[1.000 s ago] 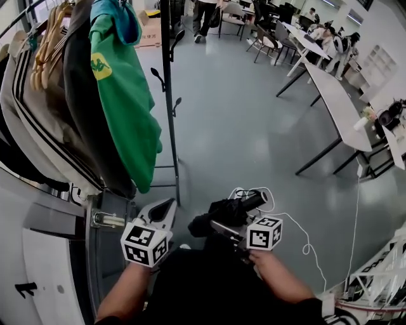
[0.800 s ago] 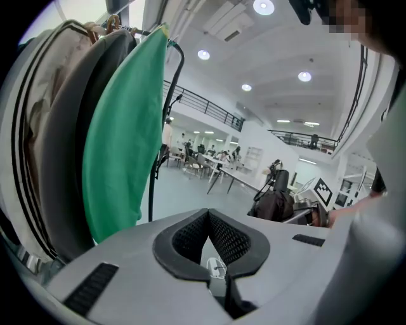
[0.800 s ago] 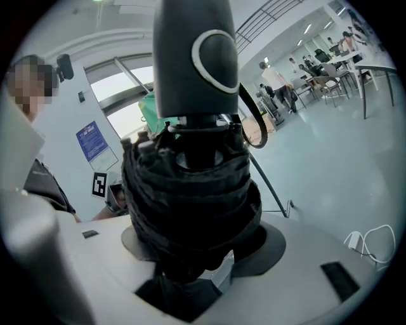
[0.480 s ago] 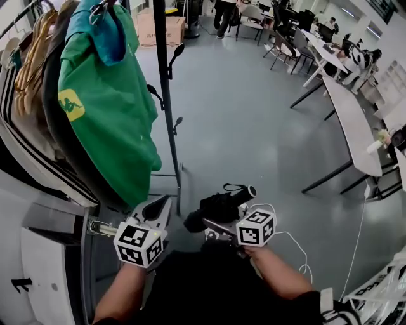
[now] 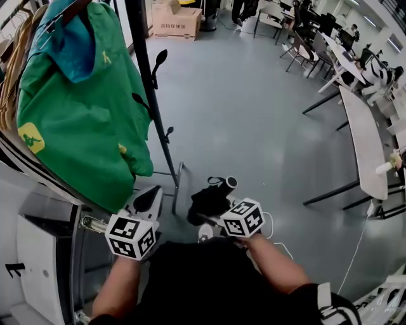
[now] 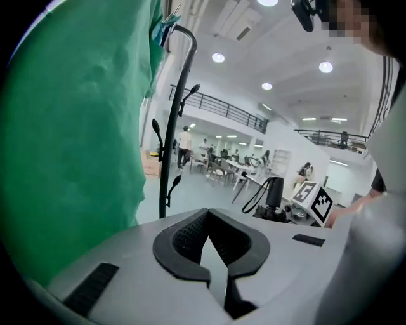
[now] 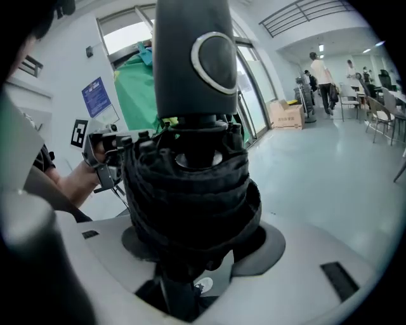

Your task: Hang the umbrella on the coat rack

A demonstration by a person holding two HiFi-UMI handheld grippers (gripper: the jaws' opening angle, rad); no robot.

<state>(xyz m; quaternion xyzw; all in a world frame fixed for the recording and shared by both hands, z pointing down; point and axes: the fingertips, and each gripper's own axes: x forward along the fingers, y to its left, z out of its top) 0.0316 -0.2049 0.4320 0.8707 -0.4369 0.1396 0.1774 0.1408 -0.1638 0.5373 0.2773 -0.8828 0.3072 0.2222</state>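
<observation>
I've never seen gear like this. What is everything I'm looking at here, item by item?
Umbrella: one, black, folded, clamped in the right tongs.
Coat rack: one, black pole with hooks, upper left.
Jacket: one, green with teal at the top, hanging left of the rack.
Cardboard box: one, brown, on the floor far ahead.
Tables: several, white, along the right.
People: a few, near the far tables, too small to count.
Left tongs: one, white and black, jaws together, empty, low left.
Right tongs: one, white and black, low centre.
Arms: two, bottom edge, one behind each tongs.
</observation>
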